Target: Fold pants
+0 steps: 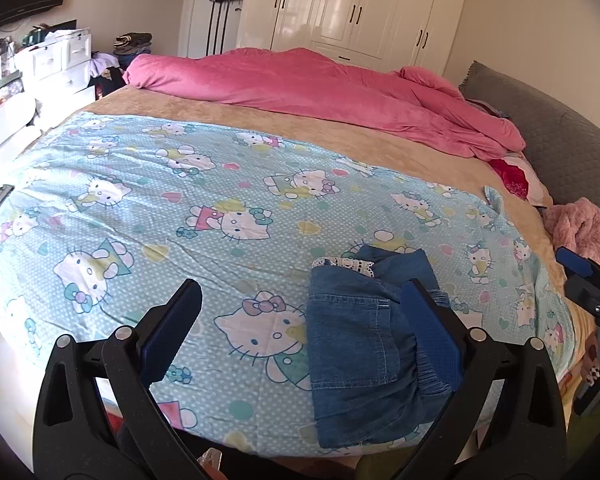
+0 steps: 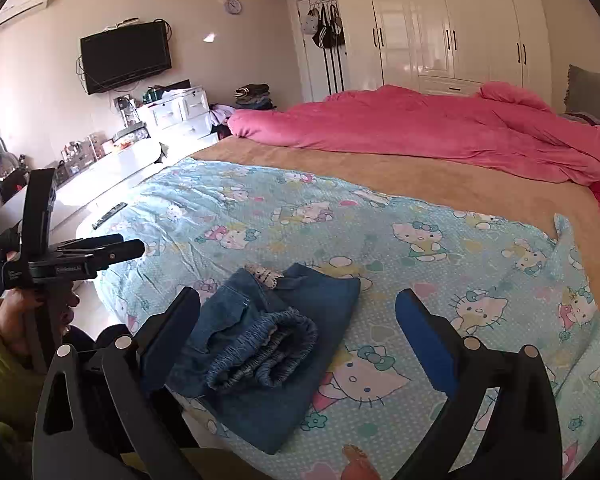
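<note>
Small blue denim pants lie folded into a compact bundle on the light blue cartoon-cat sheet, near the bed's front edge, with a white lace trim showing at the far end. They also show in the right wrist view, elastic waistband facing me. My left gripper is open and empty, hovering above the sheet, its right finger over the pants. My right gripper is open and empty, just in front of the pants. The left gripper also shows in the right wrist view.
A pink duvet lies bunched across the far side of the bed. A remote rests at the sheet's left edge. A pink fluffy item and grey headboard are at the right. White drawers and wardrobe stand beyond.
</note>
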Demonstrator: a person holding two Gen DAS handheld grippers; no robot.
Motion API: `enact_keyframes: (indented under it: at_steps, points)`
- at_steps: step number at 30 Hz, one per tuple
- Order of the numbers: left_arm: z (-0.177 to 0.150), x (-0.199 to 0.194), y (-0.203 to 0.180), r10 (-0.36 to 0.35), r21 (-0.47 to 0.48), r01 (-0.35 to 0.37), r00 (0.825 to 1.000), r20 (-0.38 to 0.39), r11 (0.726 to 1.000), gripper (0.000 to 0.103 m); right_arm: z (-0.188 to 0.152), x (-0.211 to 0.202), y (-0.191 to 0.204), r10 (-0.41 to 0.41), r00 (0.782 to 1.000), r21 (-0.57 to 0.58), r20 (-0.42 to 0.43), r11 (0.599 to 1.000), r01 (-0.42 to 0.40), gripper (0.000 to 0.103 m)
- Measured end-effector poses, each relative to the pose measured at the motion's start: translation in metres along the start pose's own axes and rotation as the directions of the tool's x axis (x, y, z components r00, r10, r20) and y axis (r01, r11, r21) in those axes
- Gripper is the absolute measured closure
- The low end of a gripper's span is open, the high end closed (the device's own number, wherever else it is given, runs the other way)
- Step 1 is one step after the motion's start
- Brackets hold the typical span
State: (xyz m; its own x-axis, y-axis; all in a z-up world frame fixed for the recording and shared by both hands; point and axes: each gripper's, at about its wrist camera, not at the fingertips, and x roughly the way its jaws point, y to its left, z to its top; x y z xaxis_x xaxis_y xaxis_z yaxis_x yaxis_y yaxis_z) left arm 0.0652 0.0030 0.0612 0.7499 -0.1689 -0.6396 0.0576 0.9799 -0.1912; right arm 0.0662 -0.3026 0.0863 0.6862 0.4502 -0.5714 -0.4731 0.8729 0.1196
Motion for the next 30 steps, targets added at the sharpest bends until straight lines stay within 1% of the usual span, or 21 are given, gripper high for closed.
enact_keyframes:
  at_steps: [2, 9, 14, 18, 22, 27, 30]
  points:
    - [-0.002, 0.006, -0.004, 0.005, 0.013, -0.005, 1.000, -0.009, 1.000, 0.010, -0.004, 0.007, -0.004, -0.024, 1.000, 0.010, -0.015, 1.000, 0.024, 0.005]
    - [-0.020, 0.044, -0.020, 0.034, 0.073, -0.028, 0.996, -0.079, 0.997, 0.010, -0.027, 0.041, -0.020, -0.034, 0.993, 0.077, -0.117, 0.996, 0.043, 0.005]
    - [-0.033, 0.069, -0.028, 0.064, 0.123, -0.048, 0.990, -0.126, 0.991, 0.010, -0.042, 0.071, -0.030, -0.031, 0.981, 0.118, -0.189, 0.992, 0.054, 0.005]
    - [-0.041, 0.085, -0.031, 0.077, 0.145, -0.054, 0.984, -0.160, 0.988, 0.010, -0.049, 0.086, -0.032, -0.028, 0.974, 0.121, -0.224, 0.991, 0.056, 0.005]
    - [-0.049, 0.099, -0.032, 0.080, 0.157, -0.050, 0.978, -0.192, 0.986, 0.010, -0.056, 0.104, -0.036, -0.032, 0.962, 0.128, -0.271, 0.989, 0.069, 0.006]
    - [-0.054, 0.108, -0.034, 0.083, 0.168, -0.049, 0.975, -0.205, 0.985, 0.010, -0.063, 0.119, -0.036, 0.009, 0.953, 0.156, -0.303, 0.987, 0.040, 0.006]
    - [-0.055, 0.113, -0.034, 0.073, 0.161, -0.039, 0.974, -0.213, 0.986, 0.010, -0.064, 0.125, -0.032, 0.029, 0.950, 0.163, -0.311, 0.986, 0.023, 0.007]
